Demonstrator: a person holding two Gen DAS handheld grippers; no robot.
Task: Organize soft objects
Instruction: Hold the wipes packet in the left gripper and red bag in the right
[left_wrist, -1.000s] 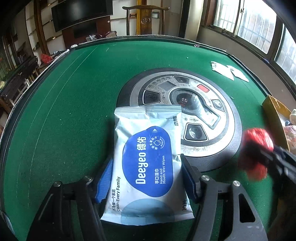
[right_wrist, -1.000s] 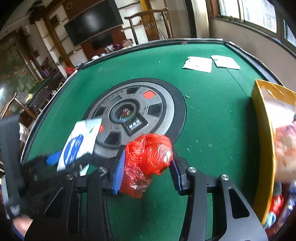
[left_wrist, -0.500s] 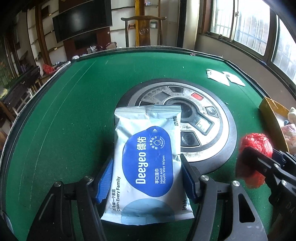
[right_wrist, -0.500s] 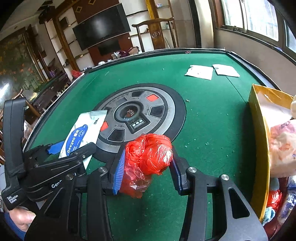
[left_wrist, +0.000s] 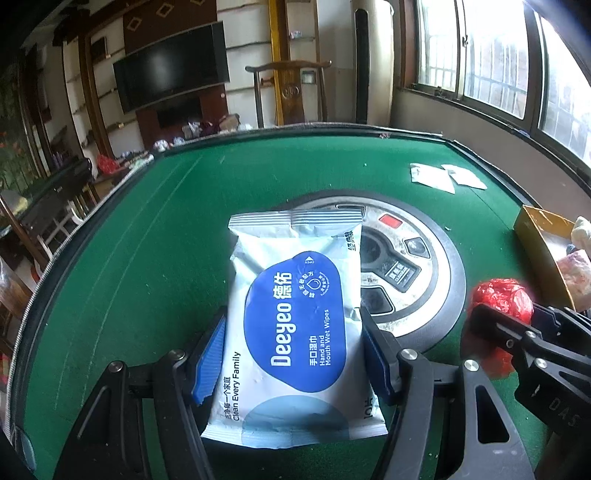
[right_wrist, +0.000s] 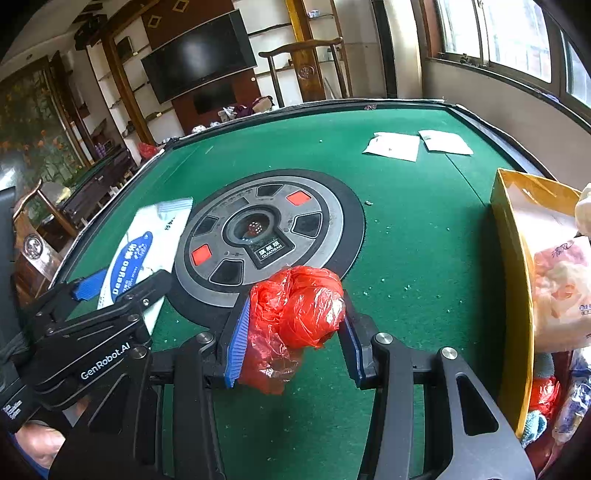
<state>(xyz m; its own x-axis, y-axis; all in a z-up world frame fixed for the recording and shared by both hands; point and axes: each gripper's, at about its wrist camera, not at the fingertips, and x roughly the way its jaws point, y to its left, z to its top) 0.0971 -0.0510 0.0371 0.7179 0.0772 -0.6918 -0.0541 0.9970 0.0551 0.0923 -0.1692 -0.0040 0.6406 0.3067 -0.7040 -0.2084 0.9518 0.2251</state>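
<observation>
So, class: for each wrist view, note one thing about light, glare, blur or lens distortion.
Left wrist view: bright daylight through the windows; the green felt table's edge bows from the fisheye. Right wrist view: the white and blue wet-wipes pack is slightly blurred; the crumpled red plastic bag shows glossy highlights.

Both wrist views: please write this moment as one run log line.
left gripper: shut on wipes pack | right gripper: shut on red plastic bag | yellow box: to the right

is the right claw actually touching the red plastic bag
Touching. The right wrist view shows the red plastic bag pressed between both blue pads of the right claw, and it bulges over the pads.
</observation>
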